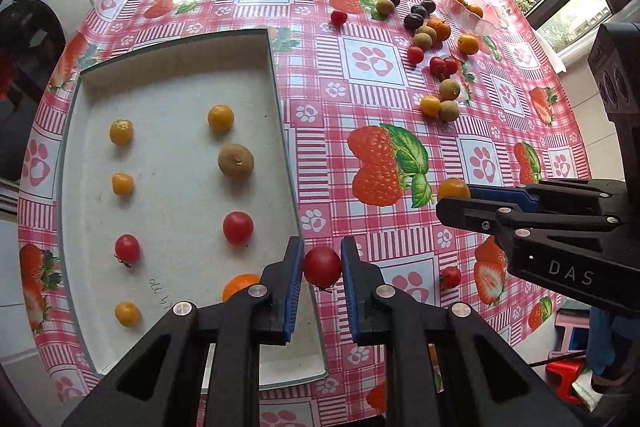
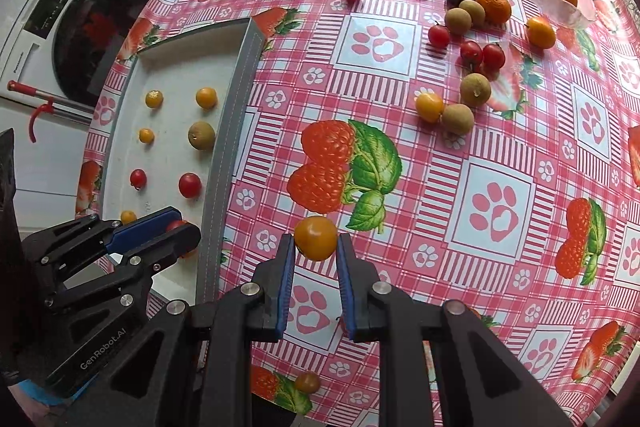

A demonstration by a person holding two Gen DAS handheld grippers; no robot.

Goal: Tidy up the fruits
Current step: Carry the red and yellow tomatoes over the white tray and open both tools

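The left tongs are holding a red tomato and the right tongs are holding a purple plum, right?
Not quite. The left tongs do hold a red tomato, but the right tongs hold a yellow-orange fruit, not a plum. The right wrist view shows it.

A round table [image 1: 400, 187] under glossy pink checked oilcloth with strawberries and paw prints bears a shallow white rectangular tray [image 1: 276, 75], a clear glass dish [image 1: 486, 27], and loose scattered small fruits [image 1: 440, 99].
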